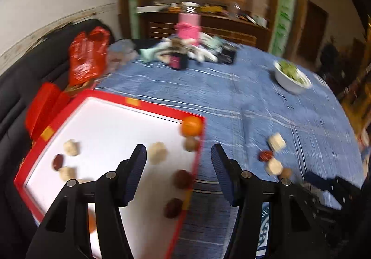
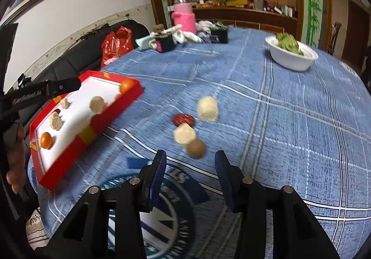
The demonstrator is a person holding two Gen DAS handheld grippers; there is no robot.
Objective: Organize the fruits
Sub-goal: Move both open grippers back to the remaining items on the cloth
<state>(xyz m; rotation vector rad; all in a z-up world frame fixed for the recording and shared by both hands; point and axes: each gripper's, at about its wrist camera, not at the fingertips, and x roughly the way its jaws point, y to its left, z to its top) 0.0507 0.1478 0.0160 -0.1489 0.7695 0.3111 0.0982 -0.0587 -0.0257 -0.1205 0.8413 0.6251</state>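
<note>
A red-rimmed white tray (image 1: 104, 117) (image 2: 136, 93) lies on the blue cloth. It holds an orange (image 1: 191, 125) (image 2: 126, 86), a second orange (image 2: 46, 140), pale cakes (image 1: 157, 152) (image 2: 97, 104), dark dates (image 1: 174, 208) and a brown nut (image 1: 183, 179). On the cloth to its right sit a red date (image 2: 183, 119) (image 1: 266, 155), two pale cakes (image 2: 207, 108) (image 2: 184, 134) and a round brown fruit (image 2: 196, 148) (image 1: 285, 173). My left gripper (image 1: 179, 151) hangs open over the tray's right rim, empty. My right gripper (image 2: 190, 157) is open and empty, just short of the brown fruit.
A white bowl of greens (image 2: 292, 54) (image 1: 292, 76) stands far right. A pink-sleeved bottle (image 2: 183, 15), small boxes and cloths crowd the table's far edge. A red plastic bag (image 1: 89, 54) lies on a black sofa at left. A hand (image 2: 16, 161) shows at the left edge.
</note>
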